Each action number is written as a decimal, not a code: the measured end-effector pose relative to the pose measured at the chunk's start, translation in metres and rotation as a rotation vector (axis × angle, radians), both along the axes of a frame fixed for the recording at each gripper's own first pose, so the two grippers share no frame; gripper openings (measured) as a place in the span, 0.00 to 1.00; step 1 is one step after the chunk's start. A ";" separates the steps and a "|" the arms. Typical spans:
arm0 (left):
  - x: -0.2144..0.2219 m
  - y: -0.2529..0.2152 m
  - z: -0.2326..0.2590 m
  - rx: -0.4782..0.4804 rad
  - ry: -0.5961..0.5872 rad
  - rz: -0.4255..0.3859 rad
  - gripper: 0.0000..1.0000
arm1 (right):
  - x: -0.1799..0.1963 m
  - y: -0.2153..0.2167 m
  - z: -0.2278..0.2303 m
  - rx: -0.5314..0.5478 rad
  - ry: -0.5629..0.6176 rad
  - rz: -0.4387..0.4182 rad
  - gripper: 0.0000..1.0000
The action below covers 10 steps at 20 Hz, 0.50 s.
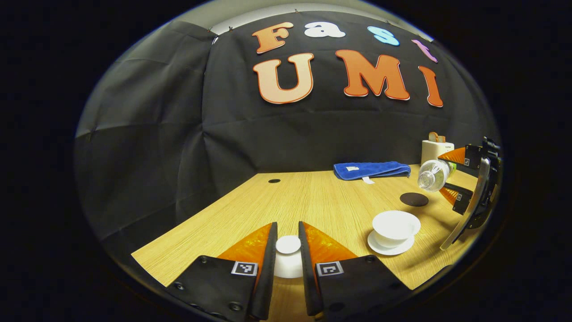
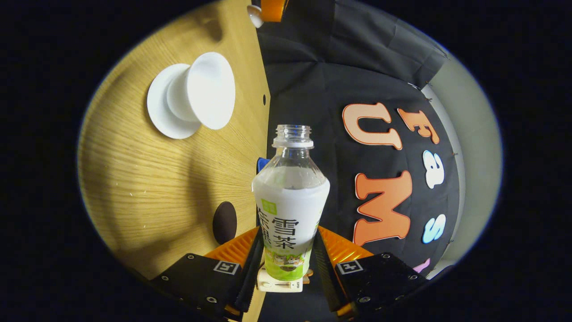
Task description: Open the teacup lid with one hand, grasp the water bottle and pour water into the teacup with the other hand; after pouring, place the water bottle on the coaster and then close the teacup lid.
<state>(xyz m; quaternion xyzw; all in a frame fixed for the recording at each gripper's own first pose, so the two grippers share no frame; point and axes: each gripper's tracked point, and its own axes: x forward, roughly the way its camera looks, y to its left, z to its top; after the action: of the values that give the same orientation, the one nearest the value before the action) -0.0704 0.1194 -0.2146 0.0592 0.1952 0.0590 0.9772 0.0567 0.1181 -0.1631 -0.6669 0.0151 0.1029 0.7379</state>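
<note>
In the left gripper view my left gripper (image 1: 288, 231) is shut on the knob of the white teacup lid (image 1: 288, 261), held just above the table near its front edge. The white teacup (image 1: 395, 225) stands uncovered on its saucer (image 1: 390, 248) to the right. Beyond it lies the dark round coaster (image 1: 414, 199). My right gripper (image 1: 447, 175) is shut on the water bottle (image 1: 432, 174), which lies tilted on its side in the air with its capless mouth toward the cup. In the right gripper view the bottle (image 2: 290, 210) sits between the fingers, with the teacup (image 2: 210, 89) and coaster (image 2: 225, 222) to the left.
A folded blue towel (image 1: 371, 170) lies at the back of the wooden table (image 1: 308, 197). A white box (image 1: 435, 150) stands at the back right behind the bottle. A small hole (image 1: 274, 181) is in the tabletop near the back wall.
</note>
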 end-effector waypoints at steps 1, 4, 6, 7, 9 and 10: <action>-0.001 0.004 -0.001 -0.002 0.003 0.006 0.34 | -0.001 0.001 0.002 -0.023 -0.013 0.009 0.64; -0.004 0.007 -0.002 -0.005 0.005 0.013 0.34 | 0.001 0.002 0.003 -0.064 -0.037 0.023 0.64; -0.005 0.006 -0.002 -0.005 0.003 0.011 0.34 | 0.001 0.003 0.005 -0.083 -0.045 0.037 0.64; -0.005 0.007 -0.003 -0.007 0.003 0.010 0.34 | 0.001 0.005 0.006 -0.095 -0.052 0.045 0.65; -0.007 0.008 -0.003 -0.010 0.003 0.011 0.34 | 0.000 0.006 0.008 -0.122 -0.067 0.059 0.64; -0.006 0.009 -0.004 -0.011 0.004 0.014 0.34 | -0.001 0.008 0.010 -0.133 -0.074 0.067 0.64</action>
<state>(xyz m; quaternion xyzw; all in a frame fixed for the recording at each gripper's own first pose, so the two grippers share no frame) -0.0768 0.1282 -0.2185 0.0526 0.1978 0.0644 0.9767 0.0561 0.1261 -0.1533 -0.7180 -0.0279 0.1015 0.6880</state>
